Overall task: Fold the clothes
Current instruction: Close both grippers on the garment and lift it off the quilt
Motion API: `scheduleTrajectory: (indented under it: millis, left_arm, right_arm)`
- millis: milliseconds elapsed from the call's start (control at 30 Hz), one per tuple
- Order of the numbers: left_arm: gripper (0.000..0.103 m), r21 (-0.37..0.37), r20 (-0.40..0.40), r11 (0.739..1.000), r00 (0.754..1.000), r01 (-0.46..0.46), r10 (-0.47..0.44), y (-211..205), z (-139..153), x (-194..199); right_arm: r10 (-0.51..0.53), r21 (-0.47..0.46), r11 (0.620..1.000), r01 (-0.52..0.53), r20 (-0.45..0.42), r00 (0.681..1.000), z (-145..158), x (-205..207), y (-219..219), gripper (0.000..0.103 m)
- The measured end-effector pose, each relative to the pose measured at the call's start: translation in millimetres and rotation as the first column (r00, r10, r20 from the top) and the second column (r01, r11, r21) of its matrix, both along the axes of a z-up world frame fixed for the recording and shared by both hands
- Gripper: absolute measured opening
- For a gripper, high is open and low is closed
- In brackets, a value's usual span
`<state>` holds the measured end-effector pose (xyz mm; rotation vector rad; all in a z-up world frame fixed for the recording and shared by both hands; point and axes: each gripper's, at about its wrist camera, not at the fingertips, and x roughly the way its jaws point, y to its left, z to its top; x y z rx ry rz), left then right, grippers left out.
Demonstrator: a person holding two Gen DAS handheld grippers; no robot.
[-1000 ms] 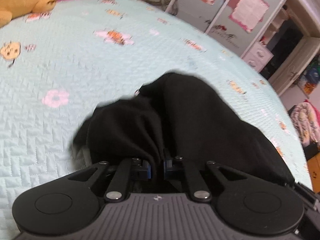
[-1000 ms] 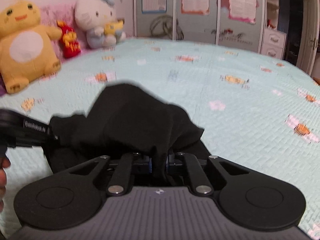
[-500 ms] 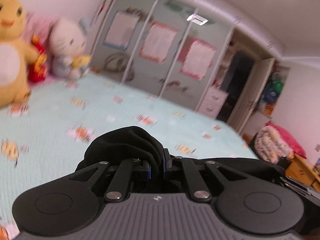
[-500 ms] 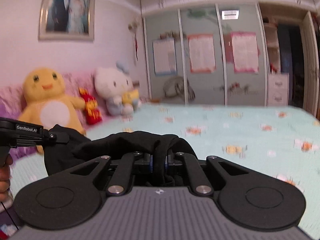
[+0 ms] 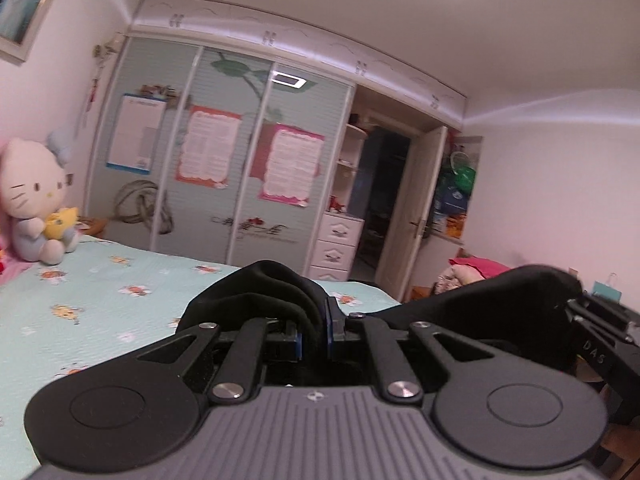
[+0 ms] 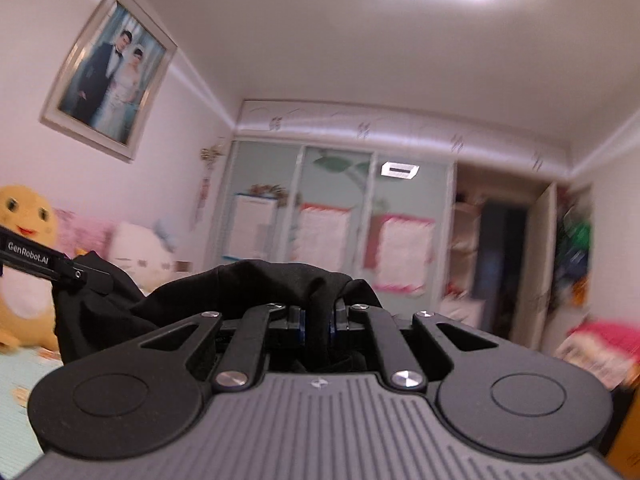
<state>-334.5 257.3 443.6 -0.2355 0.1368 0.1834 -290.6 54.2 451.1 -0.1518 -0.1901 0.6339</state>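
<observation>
Both claws are seen clamped on one black garment (image 5: 276,292): the left claw (image 5: 313,330) has a bunched fold pinched between its blue-edged pads, and the right claw (image 6: 318,322) is closed narrowly on another fold of the same cloth (image 6: 280,280). In the left wrist view the fabric is stretched from the pads across to the right claw (image 5: 600,334) at the right edge, where it is gripped as well; in the right wrist view the left claw (image 6: 86,276) is seen at the left edge with the cloth hanging from it. The garment is held up in the air above the mint bedspread (image 5: 100,300), clear of the bed surface as far as can be seen. A white plush cat (image 5: 34,200) is seated at the head of the bed, and a wardrobe (image 5: 224,168) with posters is seen behind. A yellow plush duck (image 6: 24,264) is partly hidden by the cloth.
</observation>
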Motion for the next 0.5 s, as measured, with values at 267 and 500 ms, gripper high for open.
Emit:
scheduleTrajectory:
  millis: [267,500]
  left_arm:
    - [0.008,-0.032,-0.115,0.997,0.991,0.070,-0.074,-33,-38,80]
    - [0.008,-0.008,-0.283,0.999,0.959,-0.034,0.030,-12,-127,111]
  right_arm:
    - [-0.137,-0.002,0.991,0.137,-0.084,0.987,-32,55,-51,0.009]
    - [-0.076,-0.038,0.997,0.067,-0.409,0.909,-144,115,-48,0.010]
